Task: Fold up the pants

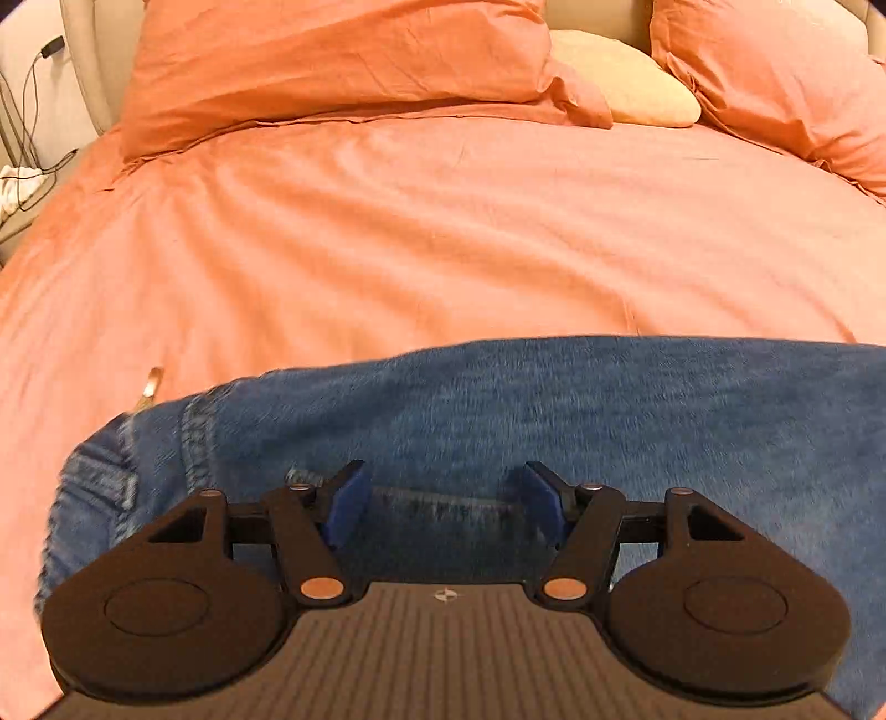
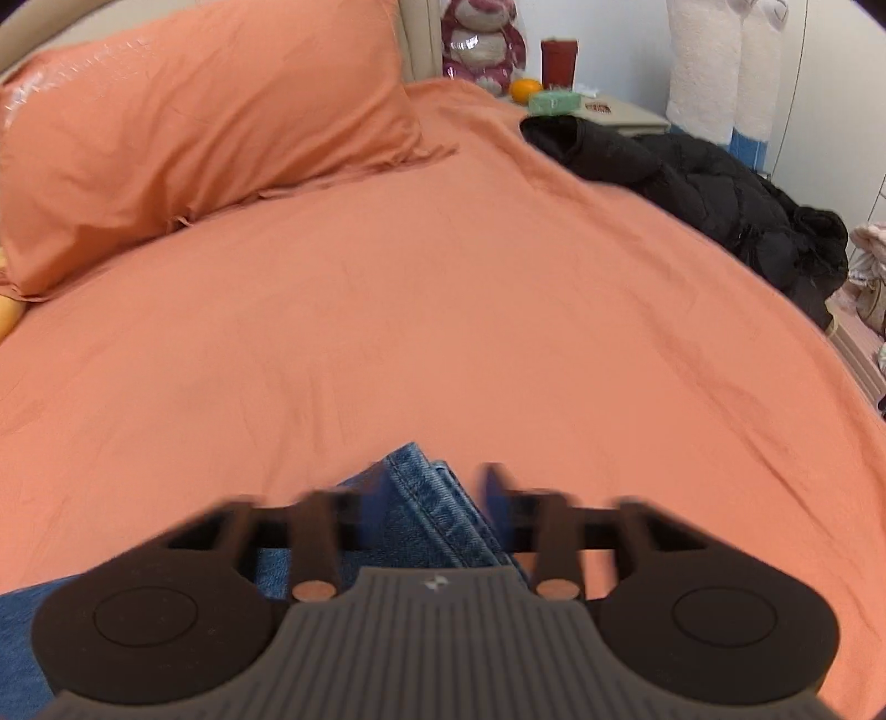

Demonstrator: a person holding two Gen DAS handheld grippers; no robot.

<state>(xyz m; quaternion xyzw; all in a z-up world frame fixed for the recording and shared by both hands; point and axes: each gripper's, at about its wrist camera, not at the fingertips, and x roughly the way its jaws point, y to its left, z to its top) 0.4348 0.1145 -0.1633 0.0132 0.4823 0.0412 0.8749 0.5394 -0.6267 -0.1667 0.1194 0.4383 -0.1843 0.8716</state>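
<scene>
Both grippers sit over the jeans (image 1: 554,410) low in frame: left gripper (image 1: 448,507) fingers apart at the waistband, right gripper (image 2: 437,501) fingers apart around the hem (image 2: 437,498), looks like pre-grasp, next both need to pinch denim

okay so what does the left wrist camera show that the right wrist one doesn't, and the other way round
Left wrist only: a cream pillow, cables beside the bed, and the left gripper open over the jeans' waistband.
Right wrist only: a black jacket, a plush toy, an orange, and the right gripper open around a hem.
Both: the jeans on the orange bedspread.
</scene>
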